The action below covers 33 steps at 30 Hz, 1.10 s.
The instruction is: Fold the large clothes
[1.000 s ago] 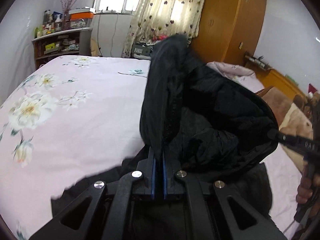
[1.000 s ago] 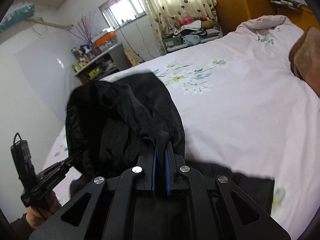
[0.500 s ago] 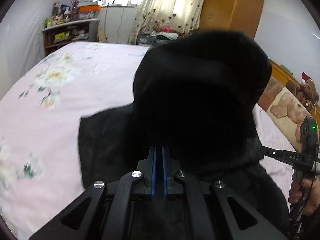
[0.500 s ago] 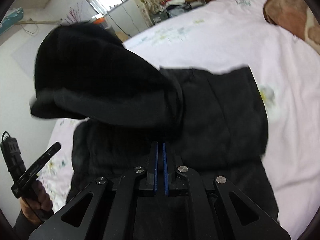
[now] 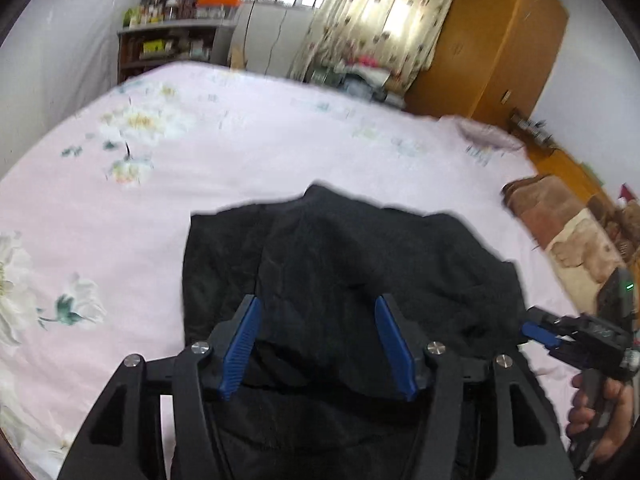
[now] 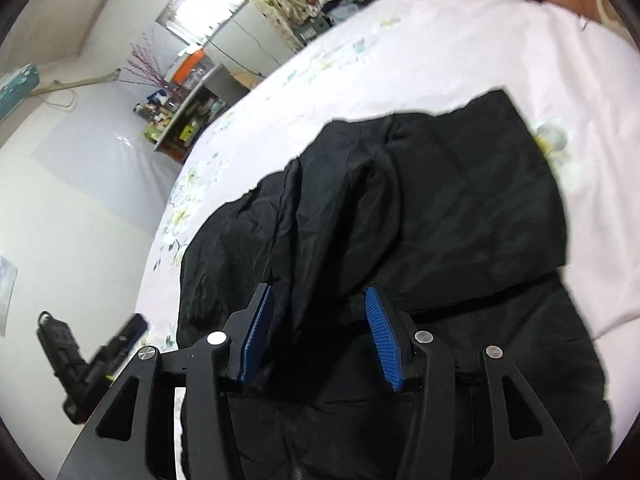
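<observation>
Left claw (image 5: 318,340) wide apart, blue pads (image 5: 240,344) spread, nothing clamped. Black jacket (image 5: 352,272) directly ahead of and under it, folded over, lying on pink flowered bed (image 5: 240,152). Shelf (image 5: 172,40) far ahead to left, wardrobe (image 5: 492,40) far ahead to right, brown blanket (image 5: 560,232) off to right. Right claw (image 6: 320,336) also wide apart, gripping nothing. Jacket (image 6: 420,208) spreads ahead and beneath it, doubled layer on top, edge blurred. Other claw visible low at left, blurred.

Both wrist views look down closely, sharing the black garment (image 5: 352,264) on the bed (image 5: 240,152).
</observation>
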Available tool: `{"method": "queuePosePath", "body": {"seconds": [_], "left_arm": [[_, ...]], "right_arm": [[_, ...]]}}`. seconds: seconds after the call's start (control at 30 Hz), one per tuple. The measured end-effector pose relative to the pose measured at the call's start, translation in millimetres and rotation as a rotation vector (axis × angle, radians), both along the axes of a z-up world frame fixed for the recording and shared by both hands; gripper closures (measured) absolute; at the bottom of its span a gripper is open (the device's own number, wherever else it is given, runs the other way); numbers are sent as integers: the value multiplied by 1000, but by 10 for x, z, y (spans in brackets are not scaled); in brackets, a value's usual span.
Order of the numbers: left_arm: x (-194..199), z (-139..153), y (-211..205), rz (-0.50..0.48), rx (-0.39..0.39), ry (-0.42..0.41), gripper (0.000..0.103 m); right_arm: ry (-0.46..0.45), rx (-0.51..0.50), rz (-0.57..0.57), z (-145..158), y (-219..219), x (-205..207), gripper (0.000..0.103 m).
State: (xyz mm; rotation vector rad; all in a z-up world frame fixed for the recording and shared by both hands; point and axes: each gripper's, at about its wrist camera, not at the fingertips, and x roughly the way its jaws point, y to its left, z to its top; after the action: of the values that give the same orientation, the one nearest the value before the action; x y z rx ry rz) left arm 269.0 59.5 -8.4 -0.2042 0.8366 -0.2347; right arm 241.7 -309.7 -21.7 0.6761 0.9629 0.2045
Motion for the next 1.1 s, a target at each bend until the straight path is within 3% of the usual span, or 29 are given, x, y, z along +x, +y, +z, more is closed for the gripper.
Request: {"method": "queuePosePath", "body": {"seconds": [0.13, 0.2, 0.3, 0.43, 0.57, 0.63, 0.77, 0.9, 0.97, 1.1], "left_arm": [[145, -306, -106, -3, 19, 86, 43], [146, -373, -138, -14, 25, 90, 50], [19, -441, -112, -16, 47, 66, 62], [-81, -807, -63, -7, 40, 125, 62], [-111, -808, -131, -2, 82, 117, 61], [-115, -769, -139, -4, 92, 129, 60], [-257, -568, -80, -8, 80, 125, 61], [-444, -204, -12, 4, 67, 20, 61], [-466, -43, -68, -16, 25, -29, 61], [-412, -138, -381, -121, 23, -36, 61]], "right_arm": [[50, 51, 34, -219, 171, 191, 54], [61, 29, 56, -268, 250, 250, 101], [18, -31, 68, -206, 360, 122, 99], [87, -111, 73, -546, 408, -9, 99], [111, -158, 85, -735, 471, 58, 98], [115, -198, 99, -695, 512, 103, 98], [102, -238, 108, -492, 549, 52, 83], [-15, -283, 105, -58, 473, -155, 82], [-79, -318, 94, 138, 491, -170, 82], [-131, -324, 143, 163, 661, -42, 82]]}}
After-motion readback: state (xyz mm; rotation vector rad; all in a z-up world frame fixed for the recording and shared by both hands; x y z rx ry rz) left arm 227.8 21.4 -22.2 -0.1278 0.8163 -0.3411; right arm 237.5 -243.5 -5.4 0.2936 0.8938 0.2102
